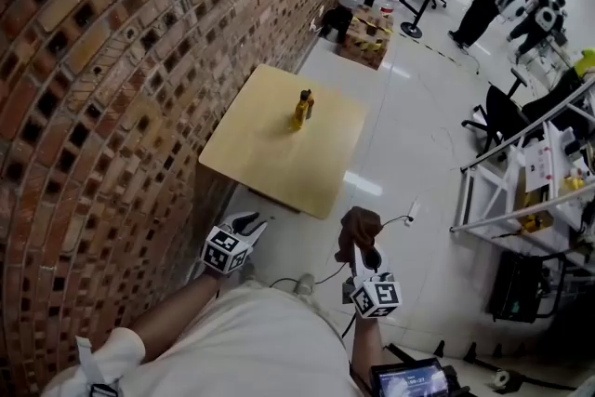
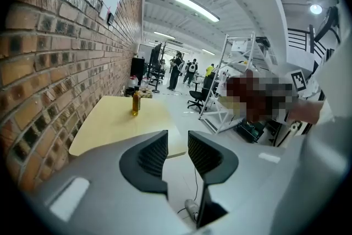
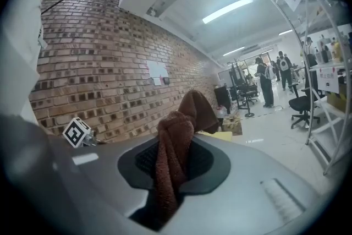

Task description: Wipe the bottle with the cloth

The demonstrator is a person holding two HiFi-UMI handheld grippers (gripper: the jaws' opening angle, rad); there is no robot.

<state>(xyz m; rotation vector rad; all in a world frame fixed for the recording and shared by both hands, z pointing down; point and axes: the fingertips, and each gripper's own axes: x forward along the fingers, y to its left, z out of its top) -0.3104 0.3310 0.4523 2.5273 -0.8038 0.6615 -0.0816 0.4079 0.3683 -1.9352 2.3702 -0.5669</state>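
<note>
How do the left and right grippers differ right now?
The left gripper is empty, jaws nearly together; the right gripper is clamped on the brown cloth. The left gripper sits nearer the brick wall; the right gripper is farther from it. Both are short of the table, neither touching the bottle.
</note>
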